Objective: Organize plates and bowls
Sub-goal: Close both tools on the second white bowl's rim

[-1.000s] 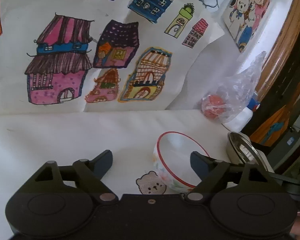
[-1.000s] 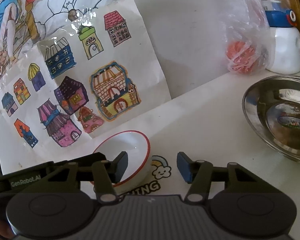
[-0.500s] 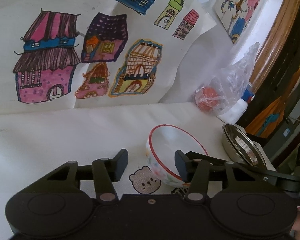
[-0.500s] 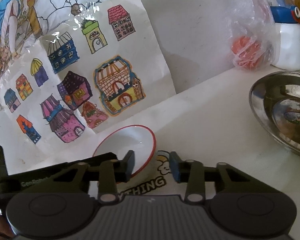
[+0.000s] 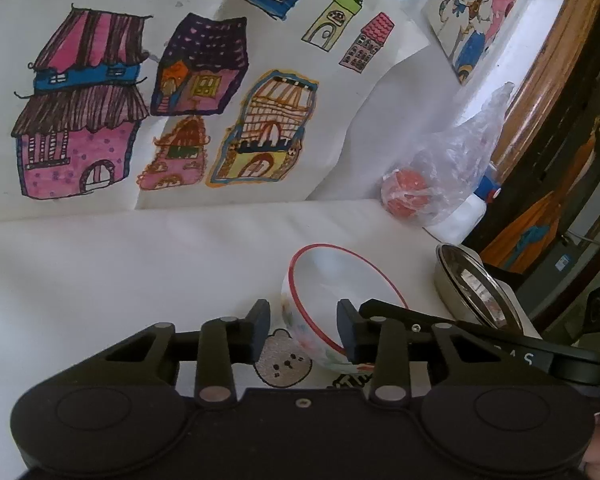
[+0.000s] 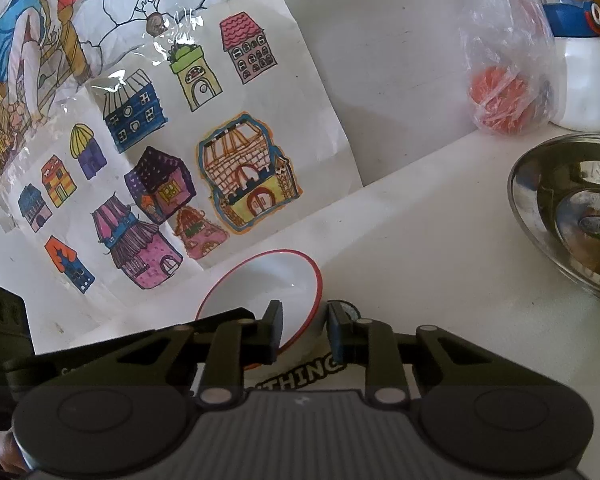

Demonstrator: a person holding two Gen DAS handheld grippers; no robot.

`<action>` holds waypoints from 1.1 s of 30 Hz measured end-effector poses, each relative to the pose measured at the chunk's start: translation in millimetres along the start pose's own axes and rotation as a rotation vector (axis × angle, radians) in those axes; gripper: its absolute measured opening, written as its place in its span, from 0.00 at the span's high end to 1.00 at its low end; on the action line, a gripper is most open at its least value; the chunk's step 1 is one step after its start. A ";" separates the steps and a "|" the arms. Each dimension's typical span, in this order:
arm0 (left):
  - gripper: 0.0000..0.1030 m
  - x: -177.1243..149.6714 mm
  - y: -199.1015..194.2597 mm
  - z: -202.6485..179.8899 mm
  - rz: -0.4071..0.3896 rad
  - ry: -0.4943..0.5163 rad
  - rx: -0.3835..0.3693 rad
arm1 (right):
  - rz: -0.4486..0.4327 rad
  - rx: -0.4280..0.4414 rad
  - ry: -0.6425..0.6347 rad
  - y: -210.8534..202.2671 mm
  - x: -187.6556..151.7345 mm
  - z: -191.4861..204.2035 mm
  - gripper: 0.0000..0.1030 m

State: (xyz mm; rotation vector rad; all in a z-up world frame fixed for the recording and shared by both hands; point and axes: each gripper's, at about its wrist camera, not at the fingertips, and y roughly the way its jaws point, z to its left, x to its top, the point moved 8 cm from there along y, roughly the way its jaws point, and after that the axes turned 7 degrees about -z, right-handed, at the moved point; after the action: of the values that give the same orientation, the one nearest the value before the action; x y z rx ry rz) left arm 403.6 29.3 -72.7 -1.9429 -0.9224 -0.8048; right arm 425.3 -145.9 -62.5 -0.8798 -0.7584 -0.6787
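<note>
A white ceramic bowl with a red rim point(image 5: 332, 280) sits on the white table, also shown in the right wrist view point(image 6: 268, 280). My left gripper point(image 5: 303, 330) straddles its near-left rim, one finger outside, one inside, jaws partly closed around the wall. My right gripper point(image 6: 302, 330) straddles the bowl's right rim, jaws narrowed to a small gap around it. A steel bowl point(image 6: 572, 216) stands to the right, also in the left wrist view point(image 5: 472, 284).
Children's house drawings point(image 6: 188, 176) lean on the wall behind. A plastic bag with an orange ball point(image 6: 500, 104) and a white-and-blue bottle point(image 6: 584, 76) stand at the back right. A wooden edge point(image 5: 548, 60) borders the right.
Both grippers have closed in from wide open and moved onto opposite sides of the red-rimmed bowl's rim. The bowl now looks tilted in the left wrist view.
</note>
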 end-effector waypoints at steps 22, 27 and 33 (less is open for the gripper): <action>0.80 2.7 -2.4 1.2 -0.029 0.021 0.016 | -0.040 -0.005 -0.038 -4.3 -1.0 5.1 0.84; 0.80 3.6 -5.0 2.5 -0.040 0.020 0.027 | -0.060 -0.011 -0.055 -5.7 0.0 7.7 0.88; 0.81 5.3 -8.3 1.7 -0.056 0.017 0.030 | -0.078 -0.018 -0.070 -9.0 1.1 11.4 0.90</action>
State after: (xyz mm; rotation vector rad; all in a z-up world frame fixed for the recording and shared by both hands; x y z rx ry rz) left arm 399.8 35.6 -66.0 -1.8887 -0.9772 -0.8339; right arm 415.6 -140.6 -53.1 -0.8976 -0.8546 -0.7278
